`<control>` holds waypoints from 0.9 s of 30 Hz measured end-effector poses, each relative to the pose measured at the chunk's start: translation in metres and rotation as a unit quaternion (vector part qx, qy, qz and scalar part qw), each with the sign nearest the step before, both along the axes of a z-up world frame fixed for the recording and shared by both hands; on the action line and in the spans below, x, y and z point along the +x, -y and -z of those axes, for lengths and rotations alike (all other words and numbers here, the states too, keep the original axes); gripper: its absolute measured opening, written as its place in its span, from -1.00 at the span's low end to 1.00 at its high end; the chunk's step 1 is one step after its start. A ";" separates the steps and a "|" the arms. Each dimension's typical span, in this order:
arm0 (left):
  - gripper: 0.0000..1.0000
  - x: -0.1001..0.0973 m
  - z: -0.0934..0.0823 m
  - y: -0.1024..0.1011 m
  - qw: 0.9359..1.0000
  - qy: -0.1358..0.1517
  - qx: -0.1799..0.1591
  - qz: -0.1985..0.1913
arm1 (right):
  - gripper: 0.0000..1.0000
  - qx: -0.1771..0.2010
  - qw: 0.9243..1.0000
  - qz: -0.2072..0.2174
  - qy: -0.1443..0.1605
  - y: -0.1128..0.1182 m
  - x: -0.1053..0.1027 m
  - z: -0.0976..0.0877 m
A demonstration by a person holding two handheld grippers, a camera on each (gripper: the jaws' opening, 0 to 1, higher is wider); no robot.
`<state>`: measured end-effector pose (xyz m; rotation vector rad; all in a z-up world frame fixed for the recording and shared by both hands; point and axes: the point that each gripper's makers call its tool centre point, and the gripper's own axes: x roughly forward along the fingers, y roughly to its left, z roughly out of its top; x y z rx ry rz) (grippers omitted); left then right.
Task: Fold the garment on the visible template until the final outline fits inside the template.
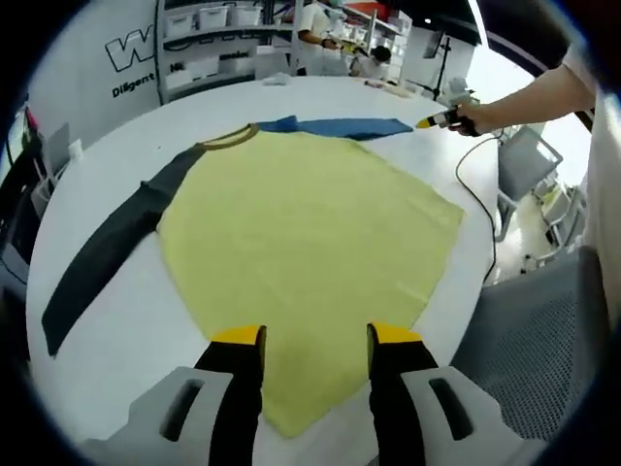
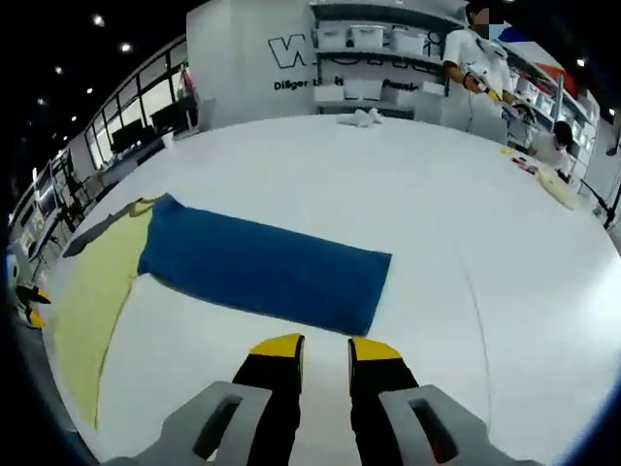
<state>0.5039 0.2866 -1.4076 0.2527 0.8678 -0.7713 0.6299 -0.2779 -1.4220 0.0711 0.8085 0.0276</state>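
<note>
Garment: a yellow long-sleeved shirt (image 1: pixel 310 243) lies flat on the round white table (image 1: pixel 126 320), its dark grey sleeve (image 1: pixel 107 248) toward 8 o'clock, blue sleeve (image 2: pixel 262 267) at 1 o'clock. Left gripper (image 1: pixel 315 336) hovers parted over the hem; right gripper (image 2: pixel 325 345), narrowly parted, holds nothing beside the blue sleeve.
</note>
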 end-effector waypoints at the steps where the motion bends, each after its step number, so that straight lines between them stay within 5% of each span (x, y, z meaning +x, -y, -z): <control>1: -0.10 0.000 0.000 0.000 1.000 -0.001 0.001 -0.001 | -0.78 0.002 1.000 0.010 0.002 0.002 0.002 0.000; 13: -0.15 -0.003 0.001 -0.002 1.000 -0.005 0.001 -0.016 | -0.79 0.031 0.995 0.092 -0.025 0.011 0.009 0.013; 21: -0.16 -0.003 0.001 -0.003 1.000 -0.003 0.001 -0.021 | -1.00 0.022 0.995 0.090 -0.038 0.010 0.010 0.014; 27: -0.17 -0.004 0.000 -0.004 1.000 -0.001 0.000 -0.025 | -1.00 0.018 0.995 0.094 -0.009 0.016 0.014 -0.002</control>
